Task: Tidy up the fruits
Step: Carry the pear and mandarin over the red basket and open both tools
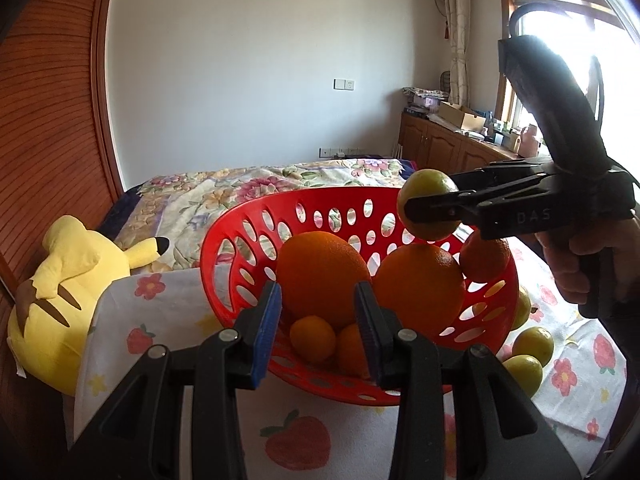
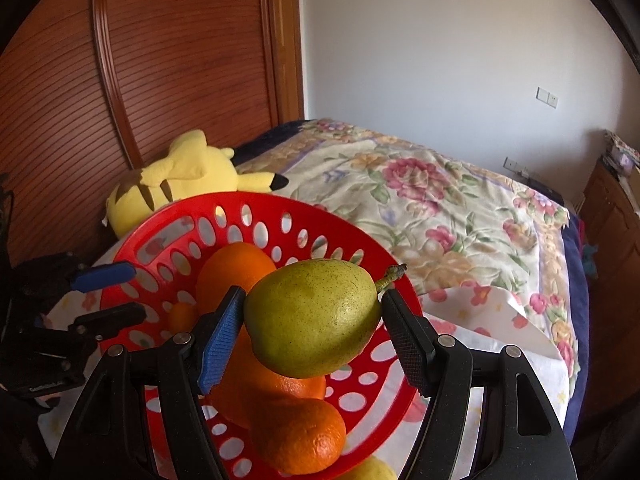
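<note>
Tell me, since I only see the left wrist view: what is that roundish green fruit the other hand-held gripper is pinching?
Observer: A pear. The right wrist view shows its tapered end and stem.
Operator: Where does the stem point?
Observer: Past the black pad of the right hand-held gripper, toward the floral bedspread.
Operator: Is it over the basket?
Observer: Yes, it hangs above the oranges inside the red basket.

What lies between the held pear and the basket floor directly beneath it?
In the right wrist view, oranges lie piled under the pear, inside the red basket.
</note>
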A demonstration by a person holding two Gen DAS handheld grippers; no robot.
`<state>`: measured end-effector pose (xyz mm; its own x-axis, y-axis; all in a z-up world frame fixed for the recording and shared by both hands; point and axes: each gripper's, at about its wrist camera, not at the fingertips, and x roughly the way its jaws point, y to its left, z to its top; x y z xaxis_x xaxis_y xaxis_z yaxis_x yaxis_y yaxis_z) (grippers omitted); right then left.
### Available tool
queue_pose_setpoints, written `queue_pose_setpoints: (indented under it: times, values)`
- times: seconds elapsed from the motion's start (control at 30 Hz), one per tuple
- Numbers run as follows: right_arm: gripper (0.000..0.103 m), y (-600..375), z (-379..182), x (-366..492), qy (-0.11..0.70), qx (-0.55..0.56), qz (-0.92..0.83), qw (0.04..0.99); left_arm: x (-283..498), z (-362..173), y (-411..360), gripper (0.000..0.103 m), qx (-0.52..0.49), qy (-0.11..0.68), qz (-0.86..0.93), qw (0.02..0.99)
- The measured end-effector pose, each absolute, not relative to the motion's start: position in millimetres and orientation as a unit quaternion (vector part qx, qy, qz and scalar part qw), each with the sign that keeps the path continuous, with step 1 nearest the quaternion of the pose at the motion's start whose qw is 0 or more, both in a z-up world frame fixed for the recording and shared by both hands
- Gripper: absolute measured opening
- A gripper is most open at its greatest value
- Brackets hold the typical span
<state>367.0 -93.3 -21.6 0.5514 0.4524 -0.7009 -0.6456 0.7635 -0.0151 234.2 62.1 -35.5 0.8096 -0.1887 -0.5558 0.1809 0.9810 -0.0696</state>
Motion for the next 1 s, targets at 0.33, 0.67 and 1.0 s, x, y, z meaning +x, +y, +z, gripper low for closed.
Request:
queue_pose_setpoints:
  times: [0.33,0.67,1.0]
  values:
    - [0.072,-87.6,-27.3,380.3,0.378,-0.128,0.313,0.862,231.0,-33.0,63.5,0.038,-0.010,0.287,-0.098,0.953]
    - [0.072,-87.4,-23.4,385.7,0.383,-0.114,0.315,0.861,229.0,-32.3,61.6,0.038,-0.007,0.289,-0.100,0.952]
    - [0.072,-105.3,-6.6,346.3,0.345,-0.108,0.309,0.880,214.4,-27.6,53.8,0.043,-0.005,0.291,-0.103,0.951]
